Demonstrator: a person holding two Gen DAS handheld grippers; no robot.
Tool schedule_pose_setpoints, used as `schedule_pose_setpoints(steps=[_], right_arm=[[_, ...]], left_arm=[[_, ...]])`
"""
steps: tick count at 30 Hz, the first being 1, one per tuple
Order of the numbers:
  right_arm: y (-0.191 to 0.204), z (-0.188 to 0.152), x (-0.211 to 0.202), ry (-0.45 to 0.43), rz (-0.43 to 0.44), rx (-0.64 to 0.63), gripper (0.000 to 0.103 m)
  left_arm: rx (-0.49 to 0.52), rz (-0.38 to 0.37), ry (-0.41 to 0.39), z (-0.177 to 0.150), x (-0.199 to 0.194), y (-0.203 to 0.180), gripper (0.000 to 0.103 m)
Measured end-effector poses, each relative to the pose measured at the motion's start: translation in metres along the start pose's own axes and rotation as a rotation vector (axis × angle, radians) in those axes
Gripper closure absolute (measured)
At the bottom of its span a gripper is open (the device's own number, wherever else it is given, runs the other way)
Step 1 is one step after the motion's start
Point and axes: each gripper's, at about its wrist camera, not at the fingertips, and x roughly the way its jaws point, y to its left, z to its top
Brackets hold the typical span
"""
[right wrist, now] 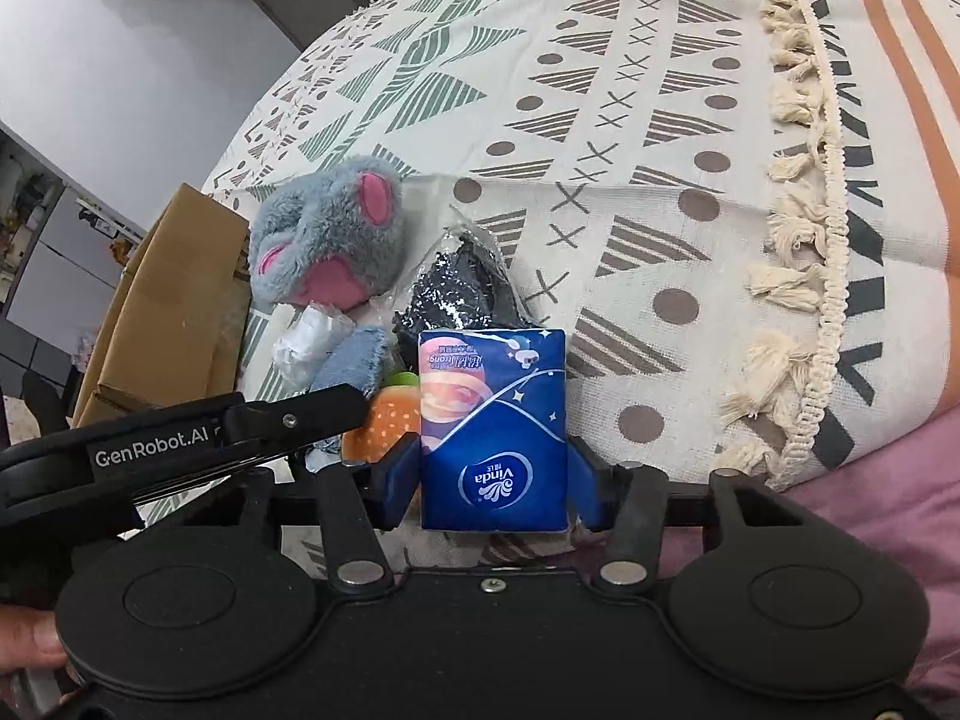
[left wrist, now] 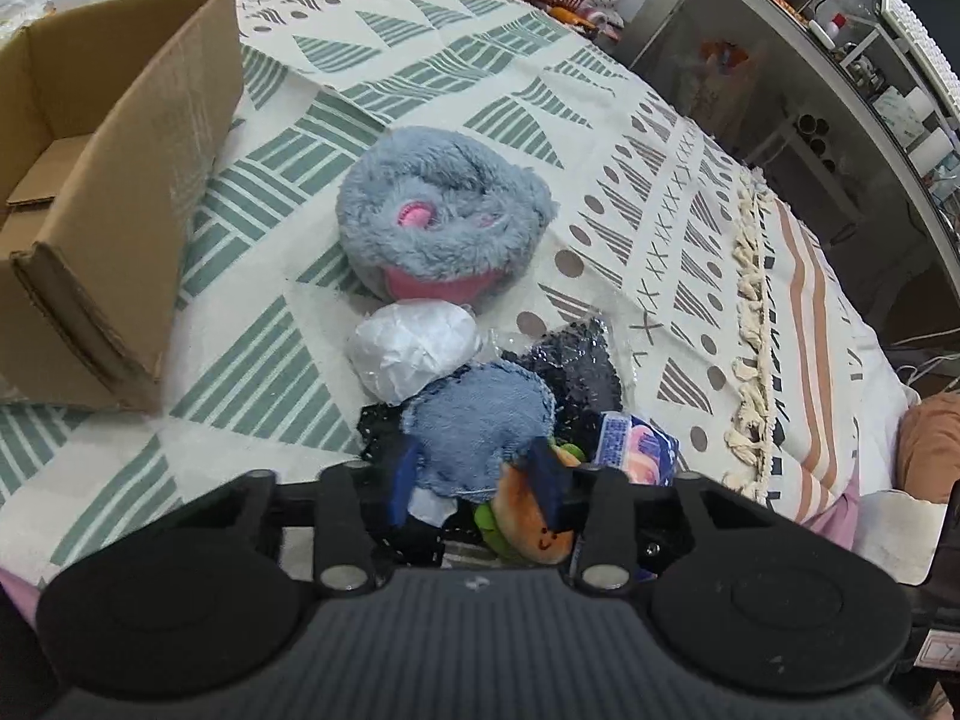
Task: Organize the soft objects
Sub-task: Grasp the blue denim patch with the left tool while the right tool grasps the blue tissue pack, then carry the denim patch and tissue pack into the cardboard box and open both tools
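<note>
Your right jaws stand around the blue tissue pack (right wrist: 493,429), one blue finger at each long side and close against it; they seem to be closed on the pack, but whether they press it firmly I cannot tell. Your left jaws are part open, with the light blue cloth (left wrist: 480,426) between them, and they do not look closed on it yet. The right gripper (right wrist: 492,480) has the pack's long axis pointing straight forward, away from you, with its near end deep between the fingers.

All the soft things lie in one heap on the patterned bed cover (left wrist: 630,138): the grey plush toy (left wrist: 441,213) is farthest from you, then the white wrapped bundle (left wrist: 414,351), the black sequin pouch (left wrist: 576,360), the cloth, and a small orange burger plush (left wrist: 528,516) under the left gripper (left wrist: 480,480).

The coming move, as I judge it, turns on the cardboard box (left wrist: 114,180). It stands open to the left of the heap, so your left hand is the nearer one, and the pack must cross over the heap to reach it.

The left view shows the inside of the box, which looks empty in the part visible. The right view shows only its outer flap (right wrist: 174,300), but it shows the printed face of the pack and the left gripper from the side.
</note>
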Motion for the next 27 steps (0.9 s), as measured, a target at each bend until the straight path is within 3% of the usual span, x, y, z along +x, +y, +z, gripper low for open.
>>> schedule_pose_setpoints(steps=[17, 27], right_arm=[[0.019, -0.01, -0.05, -0.118, -0.073, -0.037, 0.053], [0.059, -0.01, -0.086, -0.22, -0.089, -0.097, 0.053]], left_arm=[[0.008, -0.019, -0.131, -0.007, -0.06, -0.002, 0.082], [0.001, -0.05, -0.232, -0.001, -0.107, 0.005, 0.082]])
